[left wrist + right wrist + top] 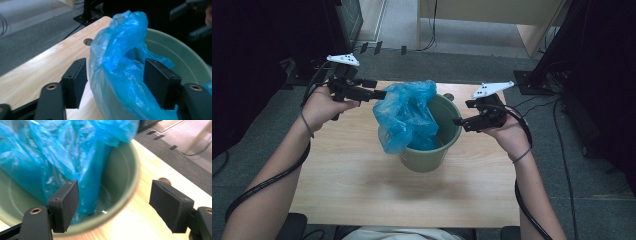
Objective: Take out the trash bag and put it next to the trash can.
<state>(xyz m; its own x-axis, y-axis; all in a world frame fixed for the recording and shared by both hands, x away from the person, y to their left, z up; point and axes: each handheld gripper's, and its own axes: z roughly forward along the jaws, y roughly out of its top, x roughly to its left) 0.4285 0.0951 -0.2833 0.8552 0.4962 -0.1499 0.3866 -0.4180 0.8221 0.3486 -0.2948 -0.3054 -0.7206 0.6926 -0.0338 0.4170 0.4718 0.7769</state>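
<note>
One wooden table (352, 185) carries the work, with a grey carpeted floor (472, 65) around it. Its near half lies bare from the left edge to the right edge, and a small round hole (88, 41) sits close to the far edge. One green bucket (447, 131) stands upright near the middle of the table, a little toward the far edge, with open wood on both sides and in front of it.

One blue plastic bag (404, 112) hangs crumpled over the bucket's left rim, partly inside and partly draped down the outer wall. It is thin, glossy and see-through, bunched into folds, and its top rises above the rim.

There are two grippers. The left gripper (379, 94) hovers over the table's far left part, at the bag's upper left edge; in the left gripper view its jaws stand wide with a fold of the bag between them, and whether the pads press on the film I cannot tell. The right gripper (458, 121) is at the bucket's right rim, jaws wide apart and straddling the rim without touching it.
</note>
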